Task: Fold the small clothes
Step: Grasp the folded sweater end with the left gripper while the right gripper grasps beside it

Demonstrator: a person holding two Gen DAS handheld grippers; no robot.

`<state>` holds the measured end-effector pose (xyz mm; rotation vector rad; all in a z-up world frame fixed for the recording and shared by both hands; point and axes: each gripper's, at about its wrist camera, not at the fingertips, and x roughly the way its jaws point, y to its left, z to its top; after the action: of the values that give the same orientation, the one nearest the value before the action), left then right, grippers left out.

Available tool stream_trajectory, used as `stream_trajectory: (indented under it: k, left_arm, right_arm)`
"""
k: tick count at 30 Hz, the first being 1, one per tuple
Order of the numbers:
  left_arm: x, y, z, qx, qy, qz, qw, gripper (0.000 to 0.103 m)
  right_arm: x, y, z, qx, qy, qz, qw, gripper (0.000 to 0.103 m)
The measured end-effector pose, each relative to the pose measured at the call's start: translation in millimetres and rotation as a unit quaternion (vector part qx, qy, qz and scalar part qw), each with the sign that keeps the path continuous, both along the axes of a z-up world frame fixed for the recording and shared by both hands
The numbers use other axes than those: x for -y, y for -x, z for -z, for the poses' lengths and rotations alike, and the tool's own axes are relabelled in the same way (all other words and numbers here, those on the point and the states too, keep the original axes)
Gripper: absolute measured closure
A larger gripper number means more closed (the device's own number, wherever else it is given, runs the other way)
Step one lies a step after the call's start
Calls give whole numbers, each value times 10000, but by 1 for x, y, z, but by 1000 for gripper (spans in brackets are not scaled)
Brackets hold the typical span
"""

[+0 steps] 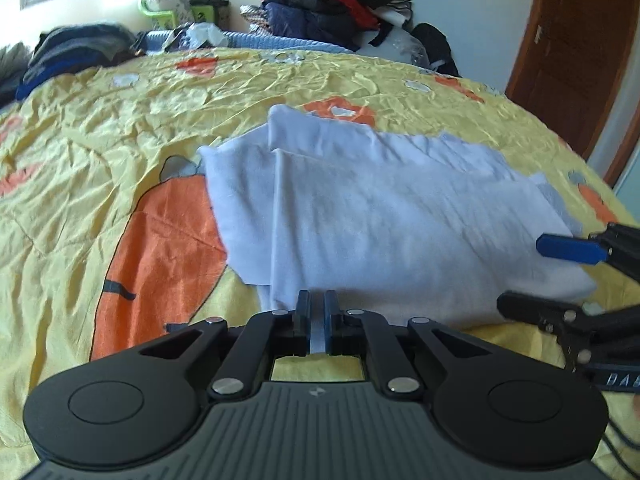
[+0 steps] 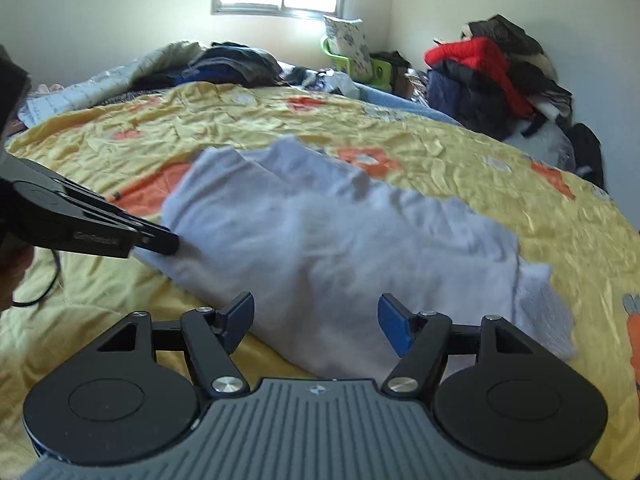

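A pale lilac-white garment (image 1: 400, 216) lies partly folded on the yellow bedspread (image 1: 120, 128). My left gripper (image 1: 318, 312) is shut on the garment's near edge, and a strip of the cloth shows between its fingers. In the right wrist view the left gripper (image 2: 170, 242) pinches the garment (image 2: 320, 240) at its left corner. My right gripper (image 2: 316, 320) stands open over the garment's near edge, its blue pads (image 2: 394, 328) apart and not pressing the cloth. In the left wrist view the right gripper (image 1: 548, 276) sits at the garment's right corner.
A heap of red and dark clothes (image 1: 320, 4) rises at the far side of the bed. Dark folded clothes (image 1: 76, 52) lie at the far left. A green basket (image 2: 360, 60) stands under the window. A brown door (image 1: 580, 52) is at the right.
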<state>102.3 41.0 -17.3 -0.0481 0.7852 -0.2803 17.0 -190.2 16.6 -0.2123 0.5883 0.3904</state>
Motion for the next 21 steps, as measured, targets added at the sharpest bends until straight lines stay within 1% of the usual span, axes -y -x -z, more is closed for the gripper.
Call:
stream_trajectory:
  k: [2, 4, 5, 6, 7, 8, 9, 11, 14, 15, 16, 17, 18, 19, 20, 21]
  left_arm:
    - [-9, -3, 1, -58, 203, -101, 9997, 97]
    - [-14, -1, 3, -105, 327, -84, 9994, 97]
    - [-14, 1, 4, -140, 329, 6, 9994, 97]
    - [-12, 3, 4, -148, 286, 92, 9994, 97]
    - [-10, 6, 4, -105, 183, 167, 9996, 97]
    - [-9, 9, 3, -70, 106, 221, 9997, 97]
    - [-9, 10, 2, -56, 107, 268, 9996, 97]
    - [-14, 7, -2, -95, 295, 274, 9991, 97]
    - [-30, -4, -10, -201, 718, 55, 9972, 96]
    - [-36, -9, -11, -280, 846, -43, 9960, 88]
    - [-43, -15, -13, -384, 1008, -156, 9940, 70]
    - [-50, -20, -14, -434, 1151, -254, 9921, 57]
    - [-57, -24, -17, -404, 1295, -367, 9901, 28]
    - [-63, -28, -19, -304, 1407, -467, 9885, 11]
    - [-67, -32, -23, -183, 1443, -528, 9880, 10]
    - [-69, -38, -27, -133, 1400, -556, 9885, 10]
  right_arm:
    - [-7, -6, 5, -68, 13, -43, 10000, 28]
    - [-12, -10, 13, -264, 75, -92, 9996, 28]
    - [-15, -11, 19, -414, 154, -148, 9989, 28]
    - [-18, -8, 24, -467, 261, -222, 9983, 28]
    - [-21, -3, 25, -318, 331, -240, 9987, 28]
    - [-24, 1, 24, -267, 434, -242, 9984, 29]
    - [-27, 4, 22, -193, 512, -248, 9982, 29]
    - [-34, 10, 18, 54, 654, -231, 9976, 28]
    - [-49, 16, 15, 370, 929, -285, 9946, 27]
    - [-54, 17, 17, 438, 1033, -303, 9932, 27]
    - [-60, 18, 18, 479, 1137, -319, 9919, 27]
    - [-65, 19, 21, 507, 1248, -340, 9903, 27]
    - [-70, 20, 23, 531, 1373, -361, 9884, 27]
    - [-74, 22, 26, 573, 1476, -382, 9866, 27]
    - [-79, 23, 28, 648, 1591, -401, 9843, 26]
    - [-84, 25, 31, 748, 1695, -398, 9819, 26]
